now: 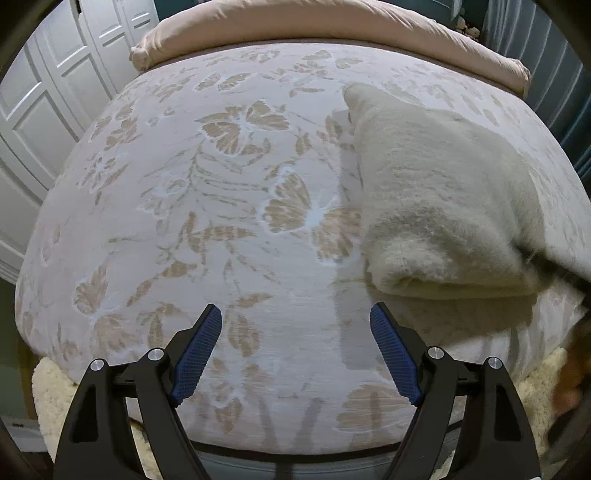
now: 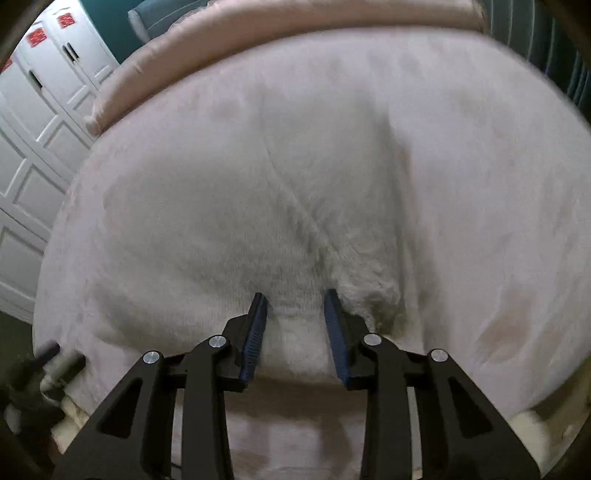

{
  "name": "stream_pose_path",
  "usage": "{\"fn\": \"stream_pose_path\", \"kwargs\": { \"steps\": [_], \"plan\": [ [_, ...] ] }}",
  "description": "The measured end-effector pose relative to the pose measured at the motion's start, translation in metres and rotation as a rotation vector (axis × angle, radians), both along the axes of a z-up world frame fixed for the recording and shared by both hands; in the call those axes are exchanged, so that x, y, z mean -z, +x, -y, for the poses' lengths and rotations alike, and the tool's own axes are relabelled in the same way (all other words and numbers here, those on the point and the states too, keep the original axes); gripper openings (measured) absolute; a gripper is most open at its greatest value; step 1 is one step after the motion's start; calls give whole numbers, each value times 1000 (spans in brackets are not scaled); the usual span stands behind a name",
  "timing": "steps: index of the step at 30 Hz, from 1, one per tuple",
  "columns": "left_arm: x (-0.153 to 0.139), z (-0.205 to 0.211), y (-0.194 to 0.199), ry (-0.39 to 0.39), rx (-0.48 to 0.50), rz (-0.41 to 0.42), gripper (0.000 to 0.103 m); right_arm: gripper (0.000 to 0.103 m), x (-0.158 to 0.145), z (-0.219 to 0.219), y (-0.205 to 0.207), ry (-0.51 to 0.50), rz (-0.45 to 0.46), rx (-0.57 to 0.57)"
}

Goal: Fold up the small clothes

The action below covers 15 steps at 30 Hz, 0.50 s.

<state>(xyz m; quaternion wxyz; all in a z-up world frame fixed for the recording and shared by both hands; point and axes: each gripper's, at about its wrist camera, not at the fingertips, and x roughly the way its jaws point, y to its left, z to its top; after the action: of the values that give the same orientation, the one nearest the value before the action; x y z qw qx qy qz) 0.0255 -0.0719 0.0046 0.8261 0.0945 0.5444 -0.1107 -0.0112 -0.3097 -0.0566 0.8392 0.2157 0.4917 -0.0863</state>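
Cream fleece garment (image 1: 439, 206), fuzzy pile, folded into a thick oblong with a rolled edge toward the camera, lies on the right part of the bed (image 1: 207, 206). No readable writing anywhere; in the right wrist view the white wardrobe doors (image 2: 44, 92) at far left carry red stickers (image 2: 36, 37), text too blurred to tell. Left hand-held gripper (image 1: 295, 314): jaws spread wide, nothing between the blue pads, hovering over the bedspread left of the garment and apart from it. Bedspread is pale pink with a tan butterfly-and-leaf pattern; a pink rolled duvet (image 1: 332, 26) lies across the far end. White panelled doors (image 1: 48, 96) stand at left. Right hand-held gripper (image 2: 295, 299): jaws at a narrow gap, with the garment's (image 2: 258, 221) near edge between the pads; the blur hides whether they are clamping it. Teal wall (image 2: 107, 26) behind.
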Motion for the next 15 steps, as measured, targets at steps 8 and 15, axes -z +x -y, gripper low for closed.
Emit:
{"fn": "stream_pose_path", "kwargs": {
  "steps": [8, 15],
  "plan": [
    [1, 21, -6, 39, 41, 5, 80, 39, -59, 13, -20, -93, 131, 50],
    [3, 30, -7, 50, 44, 4, 81, 50, 2, 33, -40, -65, 47, 77]
  ]
}}
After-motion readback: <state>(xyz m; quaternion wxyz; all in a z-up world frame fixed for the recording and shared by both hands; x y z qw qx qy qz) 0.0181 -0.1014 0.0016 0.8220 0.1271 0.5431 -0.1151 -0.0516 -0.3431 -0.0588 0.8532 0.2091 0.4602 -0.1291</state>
